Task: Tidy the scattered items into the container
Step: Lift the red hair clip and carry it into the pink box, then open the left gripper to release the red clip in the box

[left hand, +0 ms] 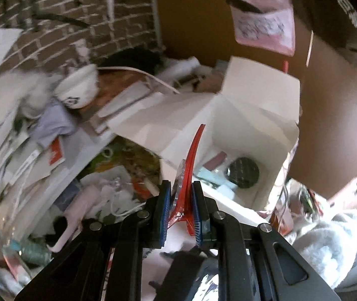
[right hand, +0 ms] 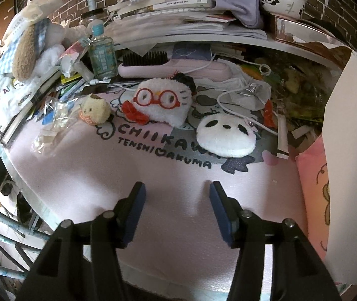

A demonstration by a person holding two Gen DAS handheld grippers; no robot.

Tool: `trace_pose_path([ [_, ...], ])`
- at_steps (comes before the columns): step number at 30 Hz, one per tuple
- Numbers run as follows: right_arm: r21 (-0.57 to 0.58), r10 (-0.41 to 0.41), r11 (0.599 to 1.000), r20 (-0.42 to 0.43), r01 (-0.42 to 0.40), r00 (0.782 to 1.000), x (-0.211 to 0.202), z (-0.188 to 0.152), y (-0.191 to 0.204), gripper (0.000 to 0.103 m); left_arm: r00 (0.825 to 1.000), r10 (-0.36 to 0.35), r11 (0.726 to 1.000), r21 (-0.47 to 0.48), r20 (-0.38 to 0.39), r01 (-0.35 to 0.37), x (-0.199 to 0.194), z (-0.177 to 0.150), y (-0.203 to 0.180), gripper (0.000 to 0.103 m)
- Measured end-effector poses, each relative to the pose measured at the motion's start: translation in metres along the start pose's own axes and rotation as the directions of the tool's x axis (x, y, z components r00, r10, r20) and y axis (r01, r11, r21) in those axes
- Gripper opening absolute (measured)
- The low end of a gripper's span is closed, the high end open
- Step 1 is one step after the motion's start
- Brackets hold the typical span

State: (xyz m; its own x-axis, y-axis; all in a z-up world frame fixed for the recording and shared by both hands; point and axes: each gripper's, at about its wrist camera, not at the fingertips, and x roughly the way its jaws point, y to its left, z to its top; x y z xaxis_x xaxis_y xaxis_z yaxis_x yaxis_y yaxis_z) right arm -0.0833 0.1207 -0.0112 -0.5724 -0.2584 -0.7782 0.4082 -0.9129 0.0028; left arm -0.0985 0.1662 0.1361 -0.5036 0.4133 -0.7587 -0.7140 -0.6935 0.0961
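The left gripper [left hand: 181,200] is pinching a red hair clip [left hand: 191,173] between its jaws, which are closed down to the clip's own thickness. The hold is at the clip's hinged butt, so the long curved beak is sticking up and away, free, its tip pointing toward the open white cardboard box [left hand: 258,115] just beyond. A clear plastic wrapper seems to be clinging round the clip's lower part; that film is probably making the grip slicker than bare plastic would. The clip is looking light, stiff and thin, so it should be needing little force, though held by one end it could be swivelling in the pads. Inside the box, a dark round tin [left hand: 244,173] and some pale packets are already lying on the bottom.

The right gripper [right hand: 177,190] is hovering with its jaws wide apart and nothing between them, above the pink printed mat [right hand: 153,175] covering the bench. Farther off on the mat, a white plush with red glasses [right hand: 163,105] is sitting beside a panda-face plush [right hand: 226,135] to its right and a small tan plush [right hand: 94,111] to its left. These are looking soft and squashy, best taken across the middle. A pink hairbrush [right hand: 168,67] is lying at the far edge.
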Motion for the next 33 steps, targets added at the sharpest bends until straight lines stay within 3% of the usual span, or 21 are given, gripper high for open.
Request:
trace_pose_path([
  [9, 0.003, 0.01, 1.0, 0.002, -0.01, 1.0, 0.0, 0.0, -0.002, 0.051, 0.991, -0.019, 0.996, 0.082, -0.133, 0.03, 0.027, 0.016, -0.021, 0.012],
  [20, 0.006, 0.014, 1.0, 0.003, -0.014, 1.0, 0.0, 0.001, -0.002, 0.051, 0.984, -0.014, 0.989, 0.145, -0.18, 0.04, 0.043, 0.048, -0.047, 0.009],
  [30, 0.018, 0.034, 0.999, 0.005, -0.034, 0.999, -0.001, 0.001, -0.006, 0.051, 0.975, -0.009, 0.983, 0.177, -0.223, 0.049, 0.064, 0.045, -0.063, 0.011],
  [31, 0.019, 0.034, 0.999, 0.006, -0.034, 0.999, -0.001, 0.001, -0.006, 0.051, 0.975, -0.007, 0.982, 0.18, -0.224, 0.049, 0.064, 0.044, -0.064, 0.014],
  [33, 0.02, 0.033, 0.999, 0.008, -0.033, 0.999, -0.001, 0.0, -0.006, 0.051, 0.977, -0.009, 0.981, 0.186, -0.213, 0.05, 0.06, 0.043, -0.065, 0.039],
])
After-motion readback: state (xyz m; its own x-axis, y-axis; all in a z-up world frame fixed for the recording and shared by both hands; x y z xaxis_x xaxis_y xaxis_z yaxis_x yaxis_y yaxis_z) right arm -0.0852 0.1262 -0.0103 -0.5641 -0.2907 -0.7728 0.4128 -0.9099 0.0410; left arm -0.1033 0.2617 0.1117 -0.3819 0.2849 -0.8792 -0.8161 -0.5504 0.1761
